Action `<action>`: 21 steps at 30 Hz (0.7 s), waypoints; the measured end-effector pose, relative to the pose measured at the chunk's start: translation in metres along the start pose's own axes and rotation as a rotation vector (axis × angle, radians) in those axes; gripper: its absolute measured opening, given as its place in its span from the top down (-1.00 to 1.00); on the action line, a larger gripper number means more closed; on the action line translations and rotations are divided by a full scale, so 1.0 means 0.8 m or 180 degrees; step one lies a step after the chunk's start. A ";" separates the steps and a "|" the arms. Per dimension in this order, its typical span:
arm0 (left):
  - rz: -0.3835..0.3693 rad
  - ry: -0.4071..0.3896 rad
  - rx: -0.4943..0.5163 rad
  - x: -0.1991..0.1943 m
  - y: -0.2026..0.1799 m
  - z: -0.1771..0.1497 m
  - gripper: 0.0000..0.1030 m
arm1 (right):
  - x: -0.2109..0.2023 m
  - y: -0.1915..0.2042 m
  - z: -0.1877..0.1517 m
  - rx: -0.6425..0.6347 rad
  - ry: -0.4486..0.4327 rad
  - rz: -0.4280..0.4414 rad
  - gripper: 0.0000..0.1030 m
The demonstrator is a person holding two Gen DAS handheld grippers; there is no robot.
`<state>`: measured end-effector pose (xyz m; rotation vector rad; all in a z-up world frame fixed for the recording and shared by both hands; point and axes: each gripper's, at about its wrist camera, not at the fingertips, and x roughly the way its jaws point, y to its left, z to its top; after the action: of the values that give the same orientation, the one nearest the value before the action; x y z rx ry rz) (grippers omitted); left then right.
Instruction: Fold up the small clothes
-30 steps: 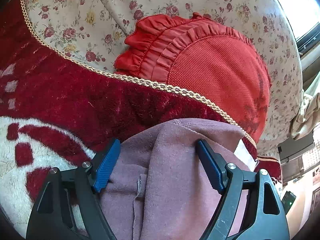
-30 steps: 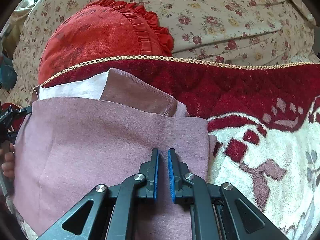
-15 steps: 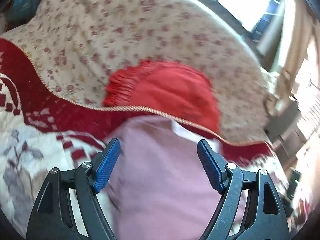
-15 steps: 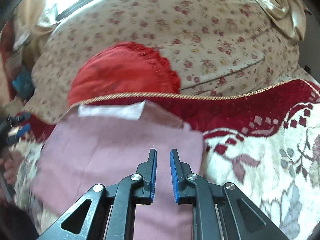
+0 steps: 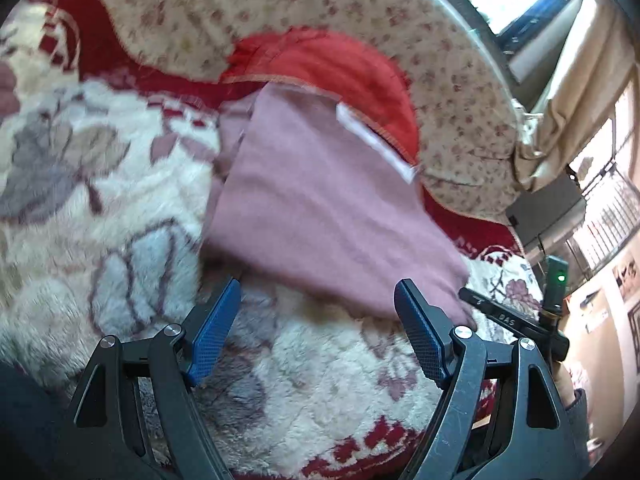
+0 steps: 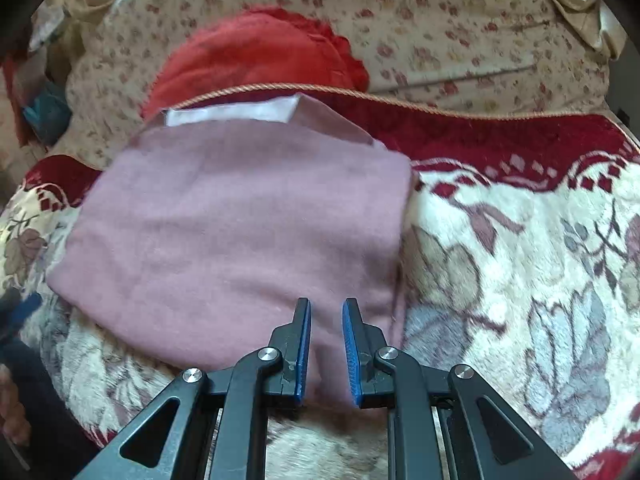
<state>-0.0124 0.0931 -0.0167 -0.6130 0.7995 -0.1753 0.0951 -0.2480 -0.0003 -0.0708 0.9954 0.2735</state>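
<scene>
A mauve garment (image 5: pixel 320 200) lies folded into a rough rectangle on the plush blanket (image 5: pixel 120 200), a white inner strip (image 5: pixel 376 144) showing at its far edge. My left gripper (image 5: pixel 318 284) stands wide open just short of the garment's near edge, with only blanket between its fingers. In the right wrist view the same garment (image 6: pixel 240 232) fills the middle. My right gripper (image 6: pixel 327 302) hovers at its near right corner, jaws slightly parted. The cloth's edge lies between the pads, which do not press on it.
A red frilled cushion (image 6: pixel 256 52) leans on the floral sofa back (image 6: pixel 440 20) behind the garment. The cream and dark red blanket (image 6: pixel 520 260) spreads to the right. A window and curtain (image 5: pixel 580 92) stand at the far right of the left wrist view.
Both grippers have drawn back from the garment, so more of it shows. The left jaws, earlier around the cloth, now stand over blanket. The right jaws have parted a little.
</scene>
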 end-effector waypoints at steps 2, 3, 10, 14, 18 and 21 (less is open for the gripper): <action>-0.0043 0.0046 -0.0162 0.012 0.011 0.002 -0.54 | 0.008 0.007 0.002 -0.0071 0.0040 -0.0014 0.71; -0.0073 0.0042 -0.0234 0.018 0.016 0.003 -0.54 | 0.013 0.010 0.002 -0.0104 0.0078 -0.0027 0.71; -0.0170 -0.0264 -0.0701 0.039 0.039 0.025 -0.55 | 0.020 0.017 0.011 -0.0121 0.0014 0.0006 0.71; -0.0181 -0.0404 -0.0757 0.036 0.037 0.033 -0.54 | 0.016 0.018 0.017 -0.0061 -0.0088 0.0040 0.71; 0.0035 -0.0451 -0.0645 0.034 0.038 0.033 -0.35 | 0.012 0.023 0.024 -0.0040 -0.0202 0.0100 0.71; 0.0159 -0.0389 -0.0638 0.038 0.044 0.032 0.25 | 0.008 0.029 0.029 -0.0027 -0.0309 0.0201 0.71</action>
<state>0.0246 0.1224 -0.0421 -0.7844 0.7180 -0.0114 0.1113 -0.2203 0.0088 -0.0335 0.9010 0.3361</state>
